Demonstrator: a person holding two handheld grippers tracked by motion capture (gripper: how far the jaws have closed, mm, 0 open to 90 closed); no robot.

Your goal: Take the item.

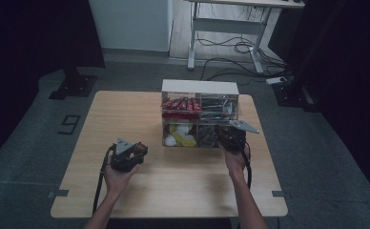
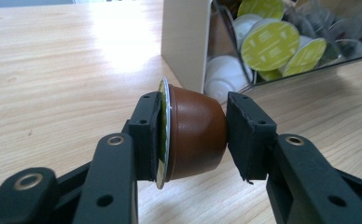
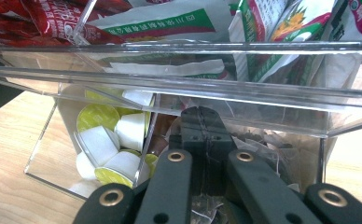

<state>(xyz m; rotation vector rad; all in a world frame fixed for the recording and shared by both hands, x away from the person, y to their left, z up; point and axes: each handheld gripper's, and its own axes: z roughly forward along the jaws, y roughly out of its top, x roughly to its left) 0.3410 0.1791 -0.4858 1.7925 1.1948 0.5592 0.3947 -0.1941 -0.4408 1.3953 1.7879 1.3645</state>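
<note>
One small brown plastic coffee pod (image 2: 193, 135) with a green foil lid is squeezed between the pads of the left gripper (image 2: 193, 133), just above the pale wooden table (image 2: 67, 70), near the clear plastic box (image 2: 281, 46). It is laid on its side, lid to one pad and round bottom to the other. The right gripper (image 3: 202, 135) is pressed shut, with nothing held, at the box's lower bin.

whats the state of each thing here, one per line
left tool: shut on the brown capsule
brown capsule: on its side, clamped foil-to-base, above the table
right tool: shut, tips at the lower right bin
clear organiser: upright on the table, stocked with capsules and sachets
</note>
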